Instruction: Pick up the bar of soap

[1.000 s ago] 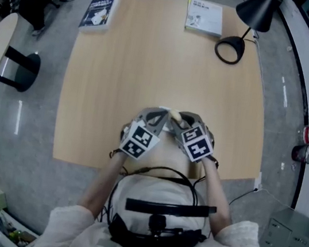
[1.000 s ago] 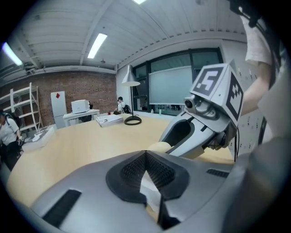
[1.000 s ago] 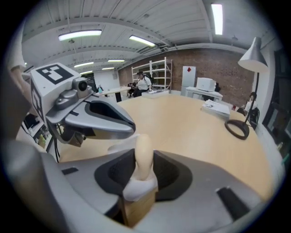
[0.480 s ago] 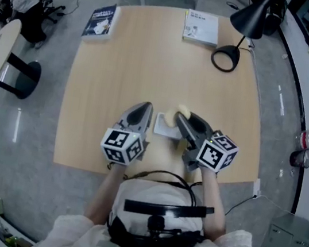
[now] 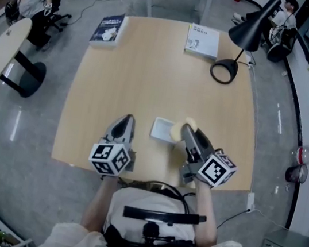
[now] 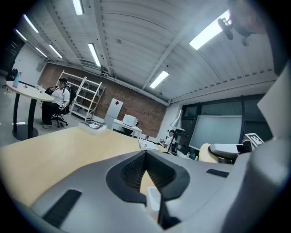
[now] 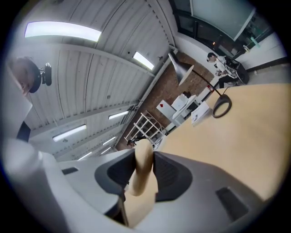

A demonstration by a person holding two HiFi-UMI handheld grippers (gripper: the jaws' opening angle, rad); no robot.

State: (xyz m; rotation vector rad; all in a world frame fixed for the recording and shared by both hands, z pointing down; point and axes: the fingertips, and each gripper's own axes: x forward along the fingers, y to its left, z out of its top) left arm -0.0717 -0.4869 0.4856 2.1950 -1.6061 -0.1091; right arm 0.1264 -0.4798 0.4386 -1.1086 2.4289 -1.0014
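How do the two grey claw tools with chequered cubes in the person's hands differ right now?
The right gripper is clamped on the pale yellow bar of soap; the left gripper holds nothing, its jaw tips together. The right gripper is at the white soap dish's right edge; the left gripper is well apart from it, on its other side. Both are grey, carry marker cubes and are above the wooden table.

We see a cream bar of soap (image 5: 176,130), a pale wood desk (image 5: 151,73), and black-and-white square markers (image 5: 216,169) on the grey right hand-held gripper (image 5: 187,130).
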